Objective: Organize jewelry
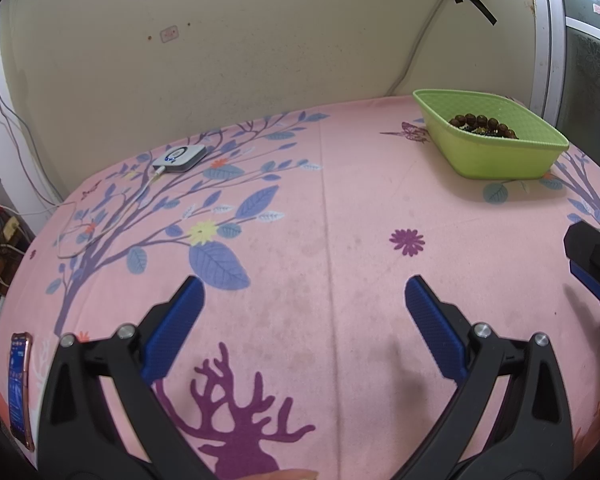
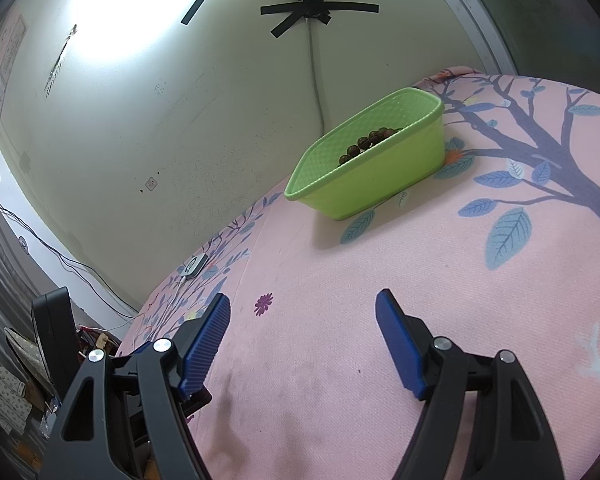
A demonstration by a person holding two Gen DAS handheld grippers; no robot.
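A green plastic basket (image 1: 500, 156) stands at the far right of the pink bedsheet, near the wall; it also shows in the right wrist view (image 2: 376, 176). A brown beaded bracelet (image 1: 482, 125) lies inside it, partly hidden by the rim, and shows in the right wrist view (image 2: 366, 143) too. My left gripper (image 1: 303, 294) is open and empty, low over the sheet, well short of the basket. My right gripper (image 2: 302, 306) is open and empty, also over bare sheet in front of the basket. Part of the right gripper (image 1: 594, 268) shows at the left view's right edge.
A small white device (image 1: 180, 159) with a cable lies on the sheet at the far left. A phone (image 1: 20, 384) in a pink case lies at the near left edge. The wall runs behind the bed, with taped cables (image 2: 312, 8). Clutter sits beyond the bed's left edge.
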